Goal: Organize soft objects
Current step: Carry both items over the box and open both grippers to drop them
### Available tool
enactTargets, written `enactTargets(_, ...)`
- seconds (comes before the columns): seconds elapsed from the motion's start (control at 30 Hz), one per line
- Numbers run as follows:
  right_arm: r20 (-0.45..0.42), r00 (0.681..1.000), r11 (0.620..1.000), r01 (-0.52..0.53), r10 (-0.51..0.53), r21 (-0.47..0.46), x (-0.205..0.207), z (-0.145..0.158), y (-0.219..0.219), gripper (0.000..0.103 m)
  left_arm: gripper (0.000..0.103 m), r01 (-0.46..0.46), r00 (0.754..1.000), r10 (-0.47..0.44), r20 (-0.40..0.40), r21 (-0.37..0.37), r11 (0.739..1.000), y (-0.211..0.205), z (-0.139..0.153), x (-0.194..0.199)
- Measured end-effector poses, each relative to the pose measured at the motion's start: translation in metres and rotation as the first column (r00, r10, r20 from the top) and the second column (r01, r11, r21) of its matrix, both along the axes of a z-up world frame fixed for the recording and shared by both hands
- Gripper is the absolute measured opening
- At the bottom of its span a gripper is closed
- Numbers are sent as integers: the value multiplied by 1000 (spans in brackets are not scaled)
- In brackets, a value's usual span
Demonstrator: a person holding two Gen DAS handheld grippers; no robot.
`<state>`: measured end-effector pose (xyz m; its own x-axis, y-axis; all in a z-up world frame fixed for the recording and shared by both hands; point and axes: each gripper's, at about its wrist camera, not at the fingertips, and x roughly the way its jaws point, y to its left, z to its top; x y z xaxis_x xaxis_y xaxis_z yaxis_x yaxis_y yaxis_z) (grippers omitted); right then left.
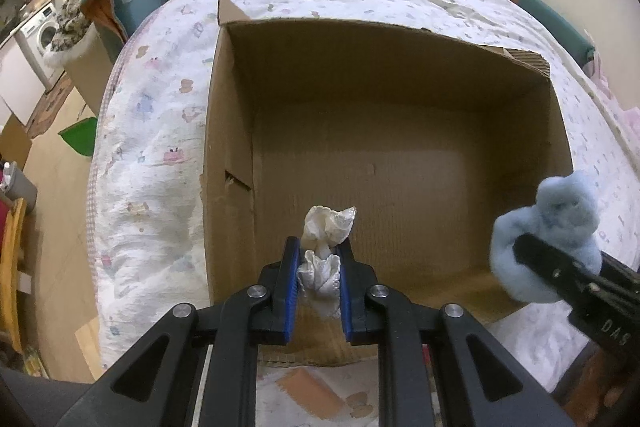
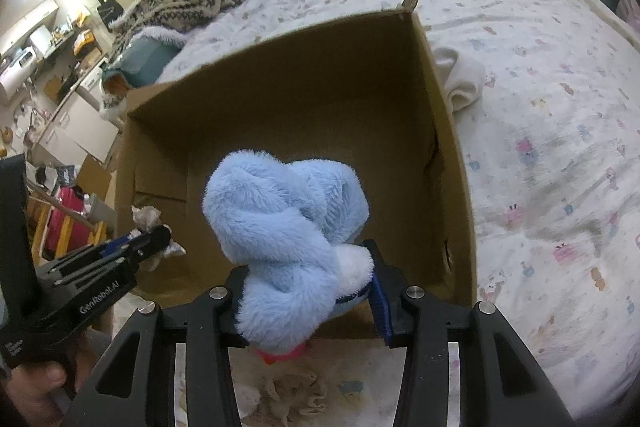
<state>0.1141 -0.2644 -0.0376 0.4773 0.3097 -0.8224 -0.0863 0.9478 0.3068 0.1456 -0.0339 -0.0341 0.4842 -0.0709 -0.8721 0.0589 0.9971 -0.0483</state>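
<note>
Blue plush (image 2: 286, 227) clamped in right hand-held gripper (image 2: 308, 279); left hand-held gripper (image 1: 319, 247) pinches white cloth (image 1: 326, 227).

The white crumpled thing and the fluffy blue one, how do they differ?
The white crumpled thing is small, thin and wrinkled; the blue plush toy is bulky and furry. The white one sits in narrow jaws; the blue one bulges beyond wider jaws. Both are held over the empty cardboard box.

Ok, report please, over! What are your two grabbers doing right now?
Left gripper shut on white crumpled cloth. Right gripper shut on blue plush toy. Both over the open cardboard box, box bare inside. Nothing in the way.
</note>
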Motion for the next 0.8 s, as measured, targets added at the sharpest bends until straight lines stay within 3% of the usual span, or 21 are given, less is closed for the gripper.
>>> enactTargets(0.43, -34, 999, 1000, -12, 11, -28, 5, -9, 4, 50, 17, 9, 1000, -8, -10, 5, 1000, -6, -8, 2)
enactTargets(0.8, -8, 1000, 999, -19, 18, -34, 6, -5, 6, 55, 21, 2, 1000, -2, -9, 0, 1000, -9, -10, 1)
